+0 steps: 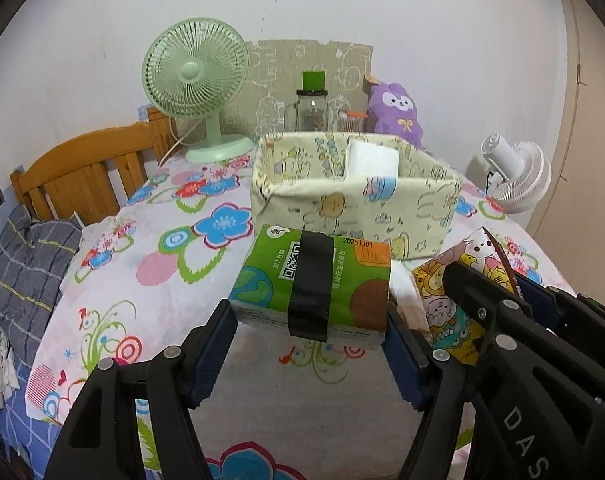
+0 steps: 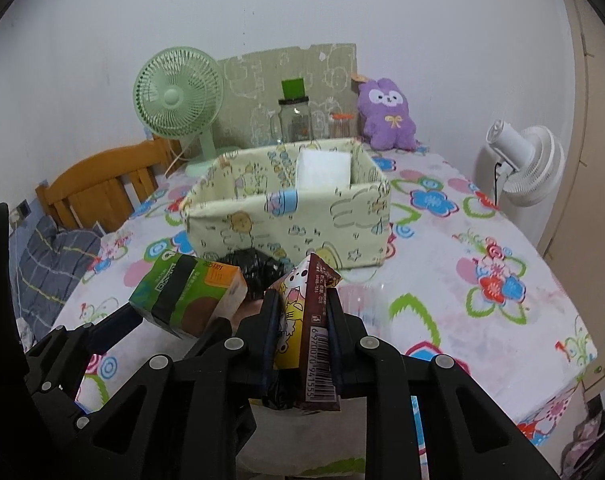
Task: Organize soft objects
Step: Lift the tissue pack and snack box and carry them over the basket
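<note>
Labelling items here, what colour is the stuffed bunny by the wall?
Purple plush bunny with a white face, clearest in the right wrist view.

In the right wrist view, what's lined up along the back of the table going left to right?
Green desk fan → glass jar with a green lid → purple plush bunny → white fan off the table's right edge.

green tissue pack with a black tape band, an orange corner and a brown disc; cartoon-printed packet in yellow and white with a brown side bearing a barcode; pale yellow fabric box printed with rabbits and stars, a white block inside; white tablecloth with blue, red and pink flowers and green leaves; far, a mint green fan, purple plush, white fan.
</note>
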Motion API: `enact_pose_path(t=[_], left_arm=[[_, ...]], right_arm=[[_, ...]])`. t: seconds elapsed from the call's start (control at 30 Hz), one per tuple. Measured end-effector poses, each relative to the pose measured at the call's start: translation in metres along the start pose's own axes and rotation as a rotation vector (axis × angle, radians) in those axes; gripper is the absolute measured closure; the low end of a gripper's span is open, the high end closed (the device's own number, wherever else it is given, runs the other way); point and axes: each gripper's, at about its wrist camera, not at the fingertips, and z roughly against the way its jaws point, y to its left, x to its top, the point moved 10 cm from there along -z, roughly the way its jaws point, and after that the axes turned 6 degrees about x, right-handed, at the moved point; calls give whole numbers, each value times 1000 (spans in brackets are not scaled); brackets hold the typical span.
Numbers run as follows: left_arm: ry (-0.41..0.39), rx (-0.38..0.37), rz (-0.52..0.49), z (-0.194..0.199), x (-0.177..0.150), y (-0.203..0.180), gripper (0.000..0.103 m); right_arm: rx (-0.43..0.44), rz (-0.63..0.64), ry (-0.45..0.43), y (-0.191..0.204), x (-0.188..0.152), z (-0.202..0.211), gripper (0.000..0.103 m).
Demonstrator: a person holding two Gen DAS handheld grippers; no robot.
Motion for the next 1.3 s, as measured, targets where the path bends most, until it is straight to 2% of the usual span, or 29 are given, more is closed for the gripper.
enact_pose_path(t=[0.73,1.3], left_arm=[[-105,1,25,39,47,1,30],[-140,-6,40,43,73,-3,30]], right_arm=[[5,16,-113,-2,49,39,79],[25,30,-155,-1,80,41,79]])
